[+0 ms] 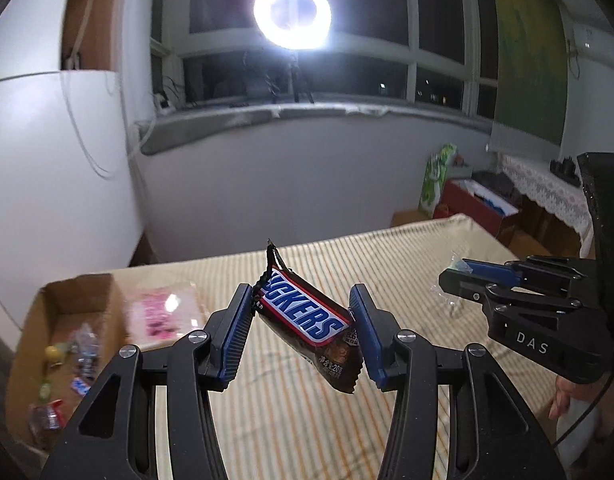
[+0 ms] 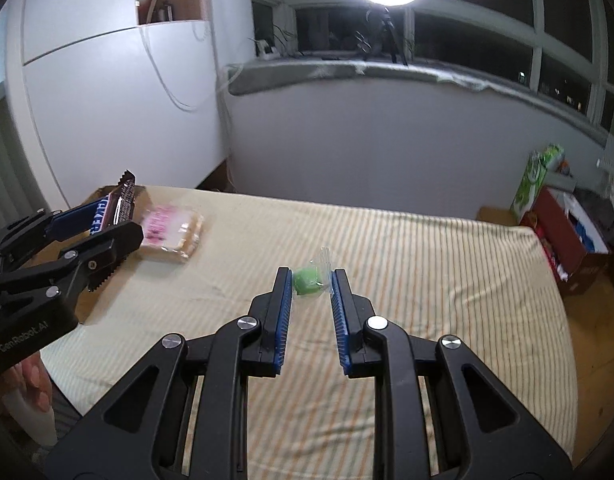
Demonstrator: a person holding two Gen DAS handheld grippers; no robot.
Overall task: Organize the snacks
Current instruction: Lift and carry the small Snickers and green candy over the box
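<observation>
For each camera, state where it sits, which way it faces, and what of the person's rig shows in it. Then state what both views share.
Left wrist: on the left gripper, facing along its fingers at the held Snickers bar, toward the window; the right gripper shows at right.
Right wrist: on the right gripper, facing the green candy between its fingers; the left gripper shows at left.
Shared: striped tablecloth, pink packet, ring light.

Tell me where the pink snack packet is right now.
The pink snack packet lies on the striped tablecloth at the table's far left, beside the cardboard box, just beyond the left gripper.
</observation>
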